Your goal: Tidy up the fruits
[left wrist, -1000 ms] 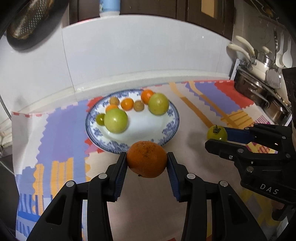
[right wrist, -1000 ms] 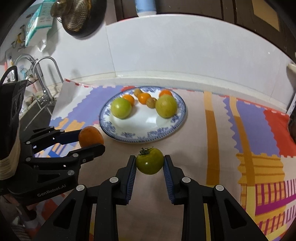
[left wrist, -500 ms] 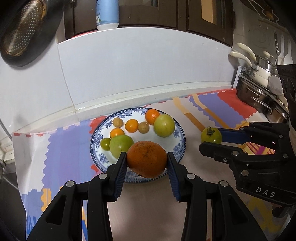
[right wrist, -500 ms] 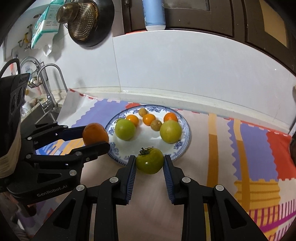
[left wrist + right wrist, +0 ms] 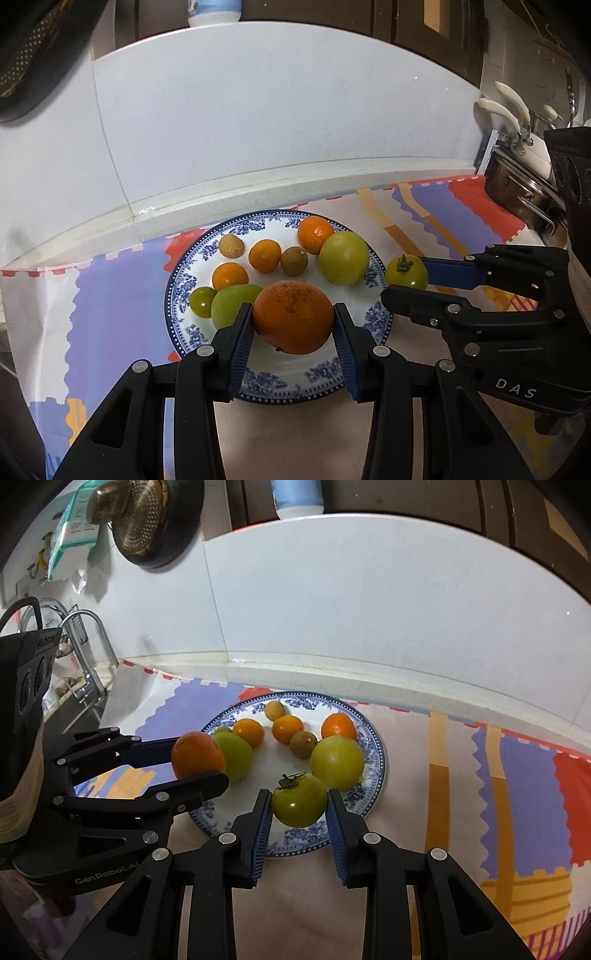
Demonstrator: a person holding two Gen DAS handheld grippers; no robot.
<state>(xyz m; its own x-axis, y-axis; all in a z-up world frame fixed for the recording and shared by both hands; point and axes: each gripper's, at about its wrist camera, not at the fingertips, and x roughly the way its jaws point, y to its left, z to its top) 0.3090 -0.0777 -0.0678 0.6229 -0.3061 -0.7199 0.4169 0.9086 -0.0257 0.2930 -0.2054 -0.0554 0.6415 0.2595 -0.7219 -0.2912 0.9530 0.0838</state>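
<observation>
My left gripper (image 5: 293, 325) is shut on a large orange (image 5: 293, 315) and hangs over the near part of the blue-patterned plate (image 5: 273, 384). My right gripper (image 5: 299, 810) is shut on a green tomato (image 5: 299, 799) with a dark stem, over the plate's near rim (image 5: 295, 840). On the plate lie several fruits: two big green ones (image 5: 343, 257) (image 5: 232, 755), small oranges (image 5: 264, 255), brownish round ones (image 5: 294, 260) and a small green one (image 5: 202, 301). Each gripper shows in the other's view: the right one (image 5: 408, 275) at right, the left one (image 5: 197, 755) at left.
The plate sits on a coloured patterned mat (image 5: 118, 295) against a white tiled backsplash (image 5: 258, 122). Steel pots (image 5: 524, 195) stand at the far right. A tap and sink (image 5: 85, 664) lie to the left, and a strainer (image 5: 144, 520) hangs on the wall.
Both grippers have moved forward with their fruit, from in front of the plate to over it. The plate now looks nearer and larger in both views.
</observation>
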